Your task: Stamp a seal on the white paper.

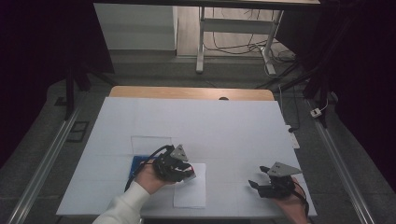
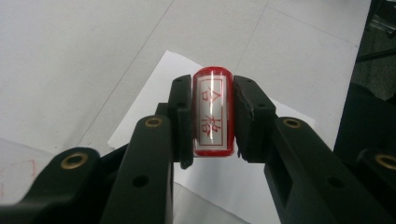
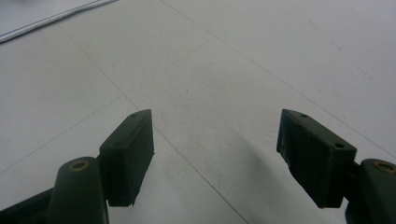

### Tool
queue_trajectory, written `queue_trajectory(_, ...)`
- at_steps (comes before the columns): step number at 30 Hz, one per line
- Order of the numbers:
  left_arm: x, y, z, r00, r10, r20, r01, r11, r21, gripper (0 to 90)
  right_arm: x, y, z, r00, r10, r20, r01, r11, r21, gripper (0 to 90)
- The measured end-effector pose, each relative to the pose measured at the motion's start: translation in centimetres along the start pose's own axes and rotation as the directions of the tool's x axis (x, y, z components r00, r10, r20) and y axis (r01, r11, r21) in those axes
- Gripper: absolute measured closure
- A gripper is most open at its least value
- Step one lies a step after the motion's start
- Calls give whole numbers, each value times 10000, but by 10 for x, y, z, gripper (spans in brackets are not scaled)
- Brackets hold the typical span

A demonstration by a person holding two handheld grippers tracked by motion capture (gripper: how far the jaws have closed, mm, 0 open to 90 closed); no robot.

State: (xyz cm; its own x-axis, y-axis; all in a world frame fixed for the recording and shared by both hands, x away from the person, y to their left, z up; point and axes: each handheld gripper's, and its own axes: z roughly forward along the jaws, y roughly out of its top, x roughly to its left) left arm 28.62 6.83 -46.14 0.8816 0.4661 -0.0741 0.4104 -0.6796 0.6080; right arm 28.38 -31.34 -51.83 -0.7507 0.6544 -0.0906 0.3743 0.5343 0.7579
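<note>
the left gripper (image 2: 212,116) clamps a red stamp (image 2: 213,112), its clear-fronted white label bearing two red characters, above a white paper sheet (image 2: 154,93) on the bench (image 1: 224,126). the right gripper (image 3: 215,154) hangs wide, holding nothing, over bare white bench.

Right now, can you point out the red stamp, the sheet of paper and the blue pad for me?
red stamp (image 2: 213,112), left gripper view, on its white label.
sheet of paper (image 1: 191,193), high view, on its bare near half.
blue pad (image 1: 137,162), high view, on its visible left part.
</note>
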Motion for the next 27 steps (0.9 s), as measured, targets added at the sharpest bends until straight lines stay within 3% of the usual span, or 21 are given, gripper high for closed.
queue_trajectory(27, 0, 0, 21, 10000, -27, 87, 22, 9985, 538, 703, 0, -1, 0, 10000, -47, -8, 47, 10000, 45, 275)
